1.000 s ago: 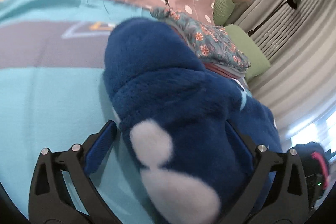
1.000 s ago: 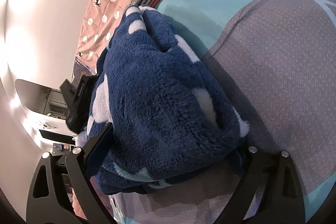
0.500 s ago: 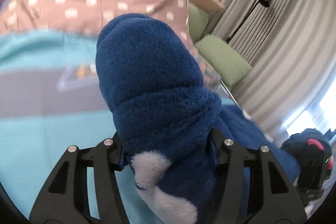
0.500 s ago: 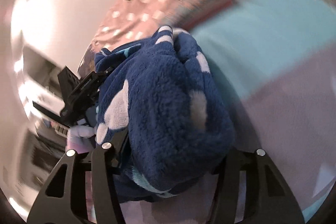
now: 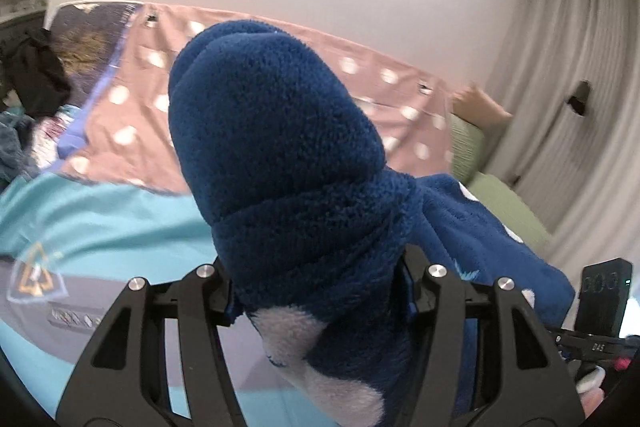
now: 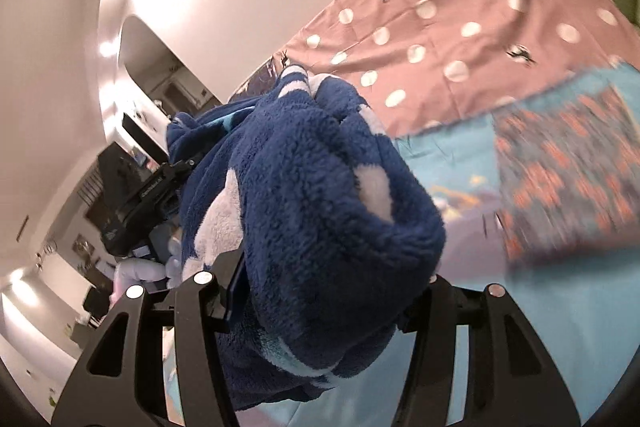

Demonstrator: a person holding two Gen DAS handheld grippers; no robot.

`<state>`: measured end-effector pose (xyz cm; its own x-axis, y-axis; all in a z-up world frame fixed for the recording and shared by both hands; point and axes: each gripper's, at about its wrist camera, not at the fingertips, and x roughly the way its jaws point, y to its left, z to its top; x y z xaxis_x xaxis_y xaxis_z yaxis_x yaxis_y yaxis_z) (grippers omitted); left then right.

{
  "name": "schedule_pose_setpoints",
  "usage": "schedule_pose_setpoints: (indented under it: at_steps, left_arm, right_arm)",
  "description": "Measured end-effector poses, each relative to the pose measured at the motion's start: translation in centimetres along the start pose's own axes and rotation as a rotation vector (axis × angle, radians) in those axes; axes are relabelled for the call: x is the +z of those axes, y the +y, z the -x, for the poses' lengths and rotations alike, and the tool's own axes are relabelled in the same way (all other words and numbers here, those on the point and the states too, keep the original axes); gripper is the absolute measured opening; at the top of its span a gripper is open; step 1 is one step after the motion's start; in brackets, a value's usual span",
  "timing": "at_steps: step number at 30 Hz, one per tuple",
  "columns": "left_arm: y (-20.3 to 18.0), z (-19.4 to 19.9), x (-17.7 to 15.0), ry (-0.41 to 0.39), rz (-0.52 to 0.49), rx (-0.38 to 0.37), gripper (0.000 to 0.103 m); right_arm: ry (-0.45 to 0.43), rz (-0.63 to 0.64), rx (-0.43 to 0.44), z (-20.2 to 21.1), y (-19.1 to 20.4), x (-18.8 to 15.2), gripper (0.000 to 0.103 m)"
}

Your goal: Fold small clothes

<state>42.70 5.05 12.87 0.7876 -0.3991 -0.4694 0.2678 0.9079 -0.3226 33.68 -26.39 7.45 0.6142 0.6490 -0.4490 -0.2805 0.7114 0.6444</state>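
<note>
A dark blue fleece garment (image 5: 280, 155) with white patches is bunched and lifted above the bed. My left gripper (image 5: 320, 291) is shut on one end of it; the fleece bulges up between the fingers. My right gripper (image 6: 320, 283) is shut on the other end of the same fleece garment (image 6: 312, 195). The left gripper's body shows in the right wrist view (image 6: 140, 195) at the far side of the fleece. The fingertips of both grippers are hidden in the pile.
The bed has a turquoise and grey cover (image 5: 100, 227) and a pink dotted sheet (image 6: 460, 27) behind it. A folded floral garment (image 6: 568, 167) lies on the cover to the right. Green pillows (image 5: 508, 203) and grey curtains (image 5: 568, 87) stand at the right. Dark clothes (image 5: 32, 79) lie at far left.
Both grippers have closed on the blue fleece and raised it off the bed. The views have tilted up towards the wall and pink sheet.
</note>
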Motion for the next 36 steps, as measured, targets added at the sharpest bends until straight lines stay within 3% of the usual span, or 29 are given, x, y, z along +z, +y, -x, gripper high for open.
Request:
schedule_pose_setpoints:
  at_steps: [5, 7, 9, 11, 12, 13, 14, 16, 18, 22, 27, 31, 36]
  left_arm:
    - [4.0, -6.0, 1.2, 0.004, 0.038, 0.083, 0.059]
    - [5.7, -8.6, 0.5, 0.020, 0.056, 0.121, 0.065]
    - [7.4, -11.8, -2.0, 0.078, 0.073, 0.185, 0.068]
    - [9.3, -16.4, -5.9, 0.223, 0.081, 0.247, 0.068]
    - [9.7, -17.8, -7.6, 0.278, 0.064, 0.293, 0.068]
    - [10.1, -18.5, -9.5, 0.276, 0.040, 0.343, 0.068]
    - [10.7, -18.3, -10.2, 0.243, 0.055, 0.346, 0.068]
    - [12.3, -16.7, -10.8, 0.173, 0.161, 0.258, 0.069]
    - [12.6, -15.7, -10.6, 0.175, 0.181, 0.248, 0.069]
    - [10.1, -12.0, -10.2, 0.139, 0.065, 0.238, 0.075]
    - [1.6, -3.7, -13.7, 0.108, -0.150, 0.101, 0.091]
    - [-5.1, 3.3, -18.7, 0.067, -0.284, 0.065, 0.099]
    - [-10.2, 10.8, -22.0, -0.006, -0.295, 0.023, 0.101]
  right_arm:
    - [0.023, 0.010, -0.048, -6.6, -2.7, 3.3, 0.056]
    - [0.047, 0.000, -0.092, -9.5, -4.8, 3.4, 0.058]
    - [0.081, -0.033, -0.206, -12.3, -7.2, 2.7, 0.065]
    - [0.150, -0.069, -0.419, -15.0, -10.0, 0.5, 0.065]
    - [0.168, -0.055, -0.457, -15.7, -10.6, -0.4, 0.064]
    - [0.159, -0.001, -0.449, -15.8, -10.4, -1.7, 0.063]
    - [0.139, 0.055, -0.435, -15.4, -9.8, -2.6, 0.063]
    - [0.137, 0.114, -0.436, -14.8, -8.6, -3.7, 0.064]
    - [0.140, 0.152, -0.434, -13.9, -7.5, -4.5, 0.064]
    - [0.084, 0.205, -0.399, -9.6, -5.2, -6.1, 0.064]
    - [0.021, 0.295, -0.374, -3.4, -0.7, -10.6, 0.065]
    - [-0.051, 0.391, -0.398, 2.6, 3.7, -15.7, 0.081]
    - [-0.137, 0.356, -0.430, 9.4, 6.2, -20.5, 0.100]
